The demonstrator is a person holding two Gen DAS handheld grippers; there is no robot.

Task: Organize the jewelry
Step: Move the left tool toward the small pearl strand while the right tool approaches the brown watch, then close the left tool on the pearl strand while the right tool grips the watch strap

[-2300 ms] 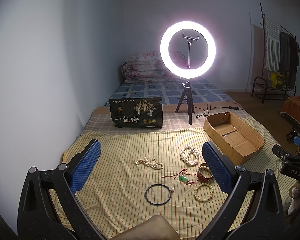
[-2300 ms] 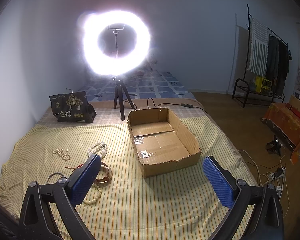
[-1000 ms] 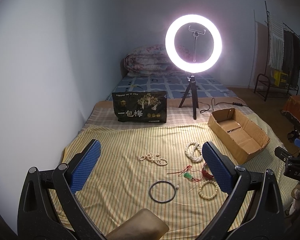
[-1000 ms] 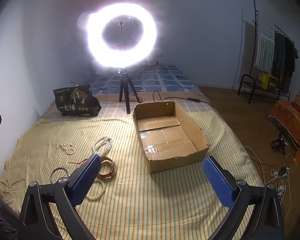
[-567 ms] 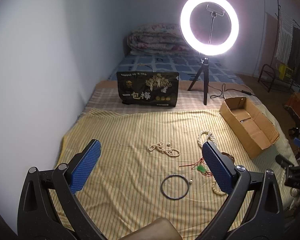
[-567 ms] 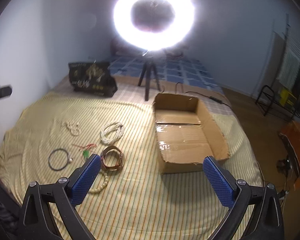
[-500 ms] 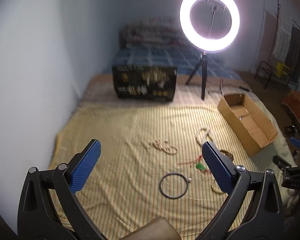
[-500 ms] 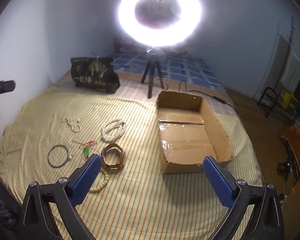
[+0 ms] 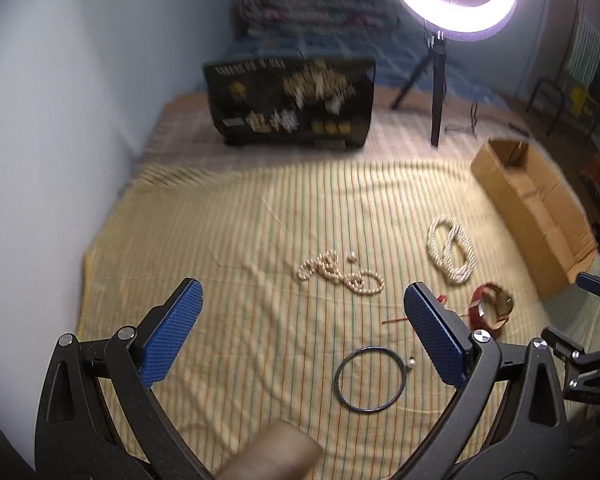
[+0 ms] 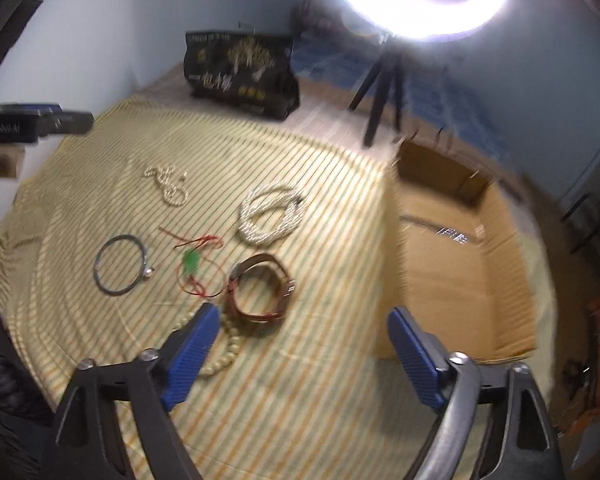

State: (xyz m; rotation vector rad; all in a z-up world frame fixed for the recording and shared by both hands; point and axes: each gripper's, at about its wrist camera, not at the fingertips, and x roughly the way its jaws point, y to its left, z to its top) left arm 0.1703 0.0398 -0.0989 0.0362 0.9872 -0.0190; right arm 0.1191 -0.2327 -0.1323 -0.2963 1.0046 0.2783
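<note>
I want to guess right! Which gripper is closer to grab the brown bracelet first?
The right gripper, probably. The brown bracelet lies just ahead of its closing jaws, with nothing between them yet. From the left gripper, the bracelet sits off to the side, beyond its finger.

Matt striped cloth sheet; rough cardboard box, glossy tape inside at two o'clock; shiny beaded bracelet.

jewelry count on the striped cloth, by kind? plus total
Beaded strands/bracelets: 3 (small pearl strand, coiled white strand, cream bead bracelet)
Dark thin hoop: 1
Red cord with green pendant: 1
Brown-red leather band: 1
Total: 6, none yet in the cardboard box.
</note>
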